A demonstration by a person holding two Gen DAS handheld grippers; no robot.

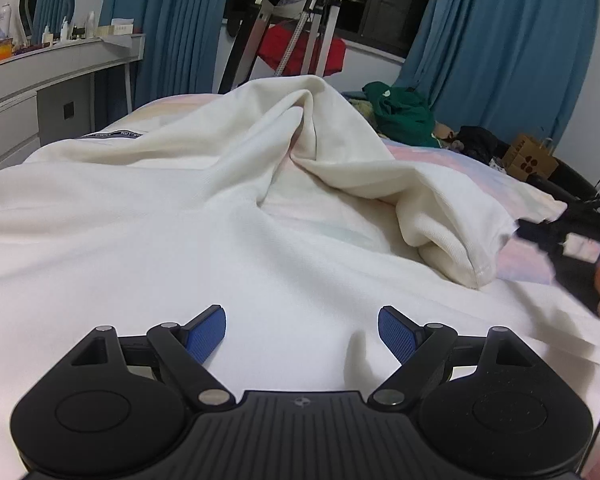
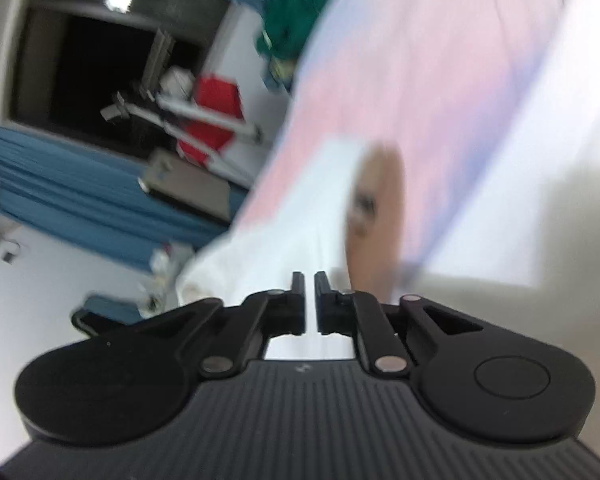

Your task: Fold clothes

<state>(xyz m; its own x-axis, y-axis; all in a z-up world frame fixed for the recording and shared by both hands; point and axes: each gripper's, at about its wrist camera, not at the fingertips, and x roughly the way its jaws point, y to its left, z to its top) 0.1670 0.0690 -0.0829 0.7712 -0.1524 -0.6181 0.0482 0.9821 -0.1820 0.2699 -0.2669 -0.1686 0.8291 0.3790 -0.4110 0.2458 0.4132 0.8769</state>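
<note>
**White garment sprawled on the bed, one corner taken up**

The left claw (image 1: 302,330) is seen spread wide, hovering empty over the near cloth. The white garment (image 1: 187,200) is judged soft, light and floppy; hems are best pinched. Its long axis appears to run left to right. The right claw (image 2: 310,280) is clenched, seemingly on pale fabric.

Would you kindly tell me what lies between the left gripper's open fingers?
Only the white garment, spread flat beneath the left gripper; nothing else, as the left wrist view shows.
</note>
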